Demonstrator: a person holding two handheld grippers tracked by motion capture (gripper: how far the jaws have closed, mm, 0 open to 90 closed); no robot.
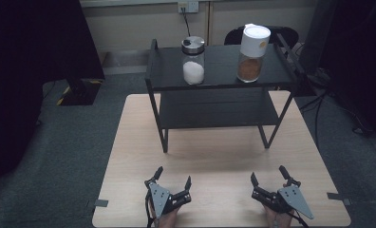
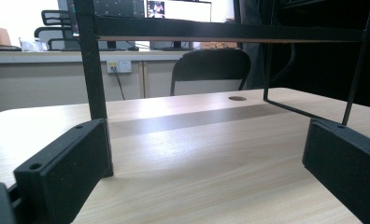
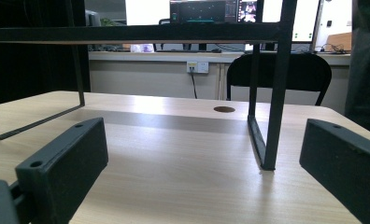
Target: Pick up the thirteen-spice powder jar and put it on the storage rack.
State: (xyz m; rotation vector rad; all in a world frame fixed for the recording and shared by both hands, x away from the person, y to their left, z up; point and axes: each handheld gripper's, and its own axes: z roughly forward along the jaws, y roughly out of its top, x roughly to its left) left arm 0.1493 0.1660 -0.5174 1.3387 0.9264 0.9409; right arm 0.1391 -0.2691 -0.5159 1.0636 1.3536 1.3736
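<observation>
A black two-tier metal rack [image 1: 219,90] stands at the back half of the light wooden table [image 1: 129,156]. Its top shelf carries a glass jar of white powder with a metal lid [image 1: 193,60] and, to the right of that, a white-lidded jar of brown powder [image 1: 251,46]. My left gripper [image 1: 173,176] rests open near the table's front edge, left of centre. My right gripper [image 1: 268,174] rests open at the front right. In the left gripper view a rack leg [image 2: 93,70] rises just beyond the left jaw. In the right gripper view a rack leg [image 3: 277,84] stands ahead, right of centre.
A dark chair [image 1: 262,35] stands behind the table. Grey carpet [image 1: 67,142] surrounds the table, with a black stand base [image 1: 79,90] at the back left and cables [image 1: 319,102] at the right. Bare tabletop lies between the rack and the grippers.
</observation>
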